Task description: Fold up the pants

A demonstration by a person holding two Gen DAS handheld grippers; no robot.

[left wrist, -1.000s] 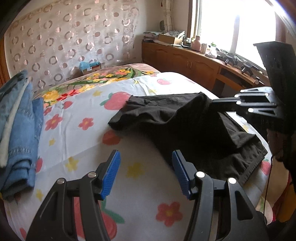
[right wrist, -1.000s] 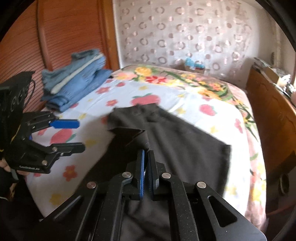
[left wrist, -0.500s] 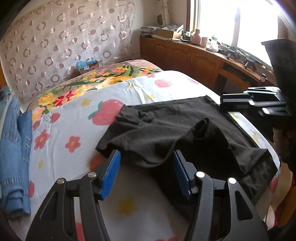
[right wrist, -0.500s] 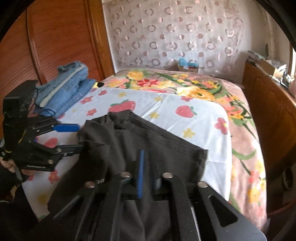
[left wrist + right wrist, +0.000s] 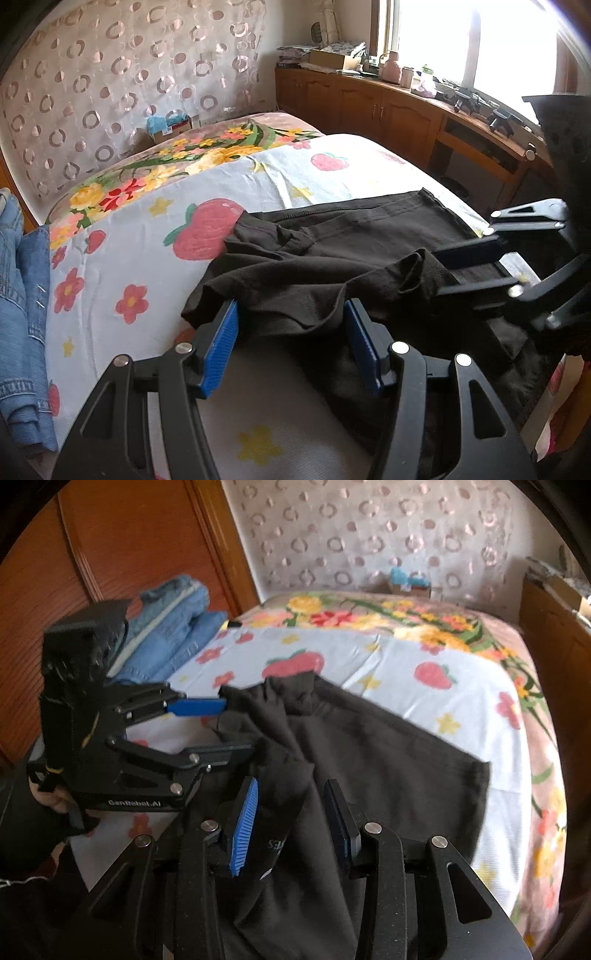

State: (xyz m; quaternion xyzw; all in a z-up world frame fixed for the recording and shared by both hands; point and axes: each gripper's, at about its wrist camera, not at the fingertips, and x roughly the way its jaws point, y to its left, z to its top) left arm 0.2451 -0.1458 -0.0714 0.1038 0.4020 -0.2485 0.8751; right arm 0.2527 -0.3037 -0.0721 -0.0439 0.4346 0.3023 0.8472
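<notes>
Black cotton pants (image 5: 369, 273) lie rumpled, partly doubled over, on the near part of the white flower-and-strawberry bed sheet (image 5: 258, 177) | folded blue denim stack (image 5: 173, 635) sits at the sheet's edge (well apart) | left gripper (image 5: 291, 332) released, jaws apart over the pants' edge | right gripper (image 5: 291, 819) has just been opening, a cloth ridge loose between its pads.

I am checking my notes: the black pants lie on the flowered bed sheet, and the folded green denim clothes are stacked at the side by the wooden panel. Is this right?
Not quite: the denim clothes are blue, not green, as the right wrist view shows. The rest holds: the black pants lie on the flowered bed sheet, and the denim sits by the wooden panel.
</notes>
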